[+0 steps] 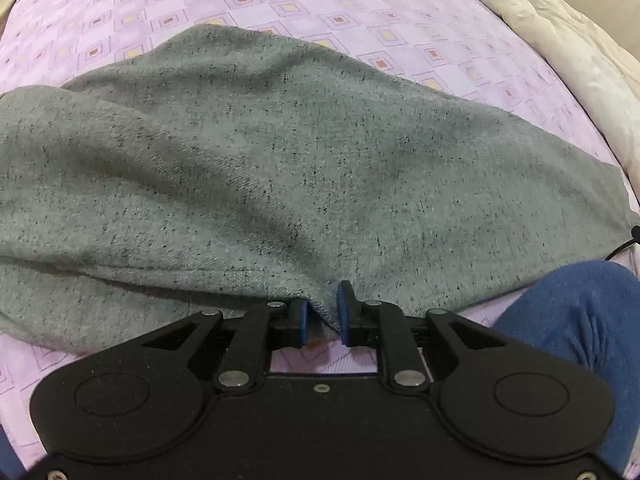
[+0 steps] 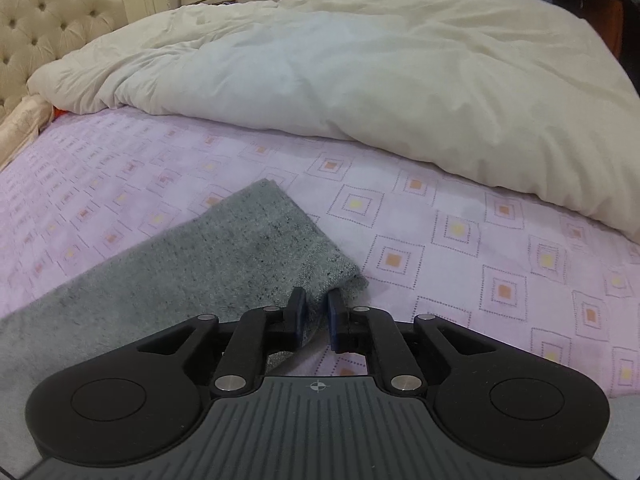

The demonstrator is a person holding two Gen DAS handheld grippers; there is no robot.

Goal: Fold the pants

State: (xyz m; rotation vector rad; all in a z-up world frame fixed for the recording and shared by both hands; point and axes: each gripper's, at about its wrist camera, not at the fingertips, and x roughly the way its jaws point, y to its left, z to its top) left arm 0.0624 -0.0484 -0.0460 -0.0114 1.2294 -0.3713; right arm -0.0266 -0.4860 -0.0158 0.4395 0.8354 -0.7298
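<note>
Grey speckled pants [image 1: 280, 168] lie spread across the pink patterned sheet [image 1: 280, 4], rumpled into soft folds. My left gripper [image 1: 324, 314] points down at their near edge. Its blue pads stand slightly apart, with a ridge of the hem between them and a gap showing beside the cloth. In the right wrist view a narrower end of the pants [image 2: 224, 256] runs up from the lower left to a squared end. My right gripper [image 2: 316, 312] sits at the corner of that end, its jaws a little apart, the cloth edge loose between them.
A bulky cream duvet [image 2: 360, 72] is heaped along the far side of the bed, also seen as the cream duvet [image 1: 560, 40] at the upper right. A tufted headboard [image 2: 36, 24] stands at the left. A person's blue-clad limb [image 1: 568, 320] and a thin black cable [image 1: 624, 240] are beside my left gripper.
</note>
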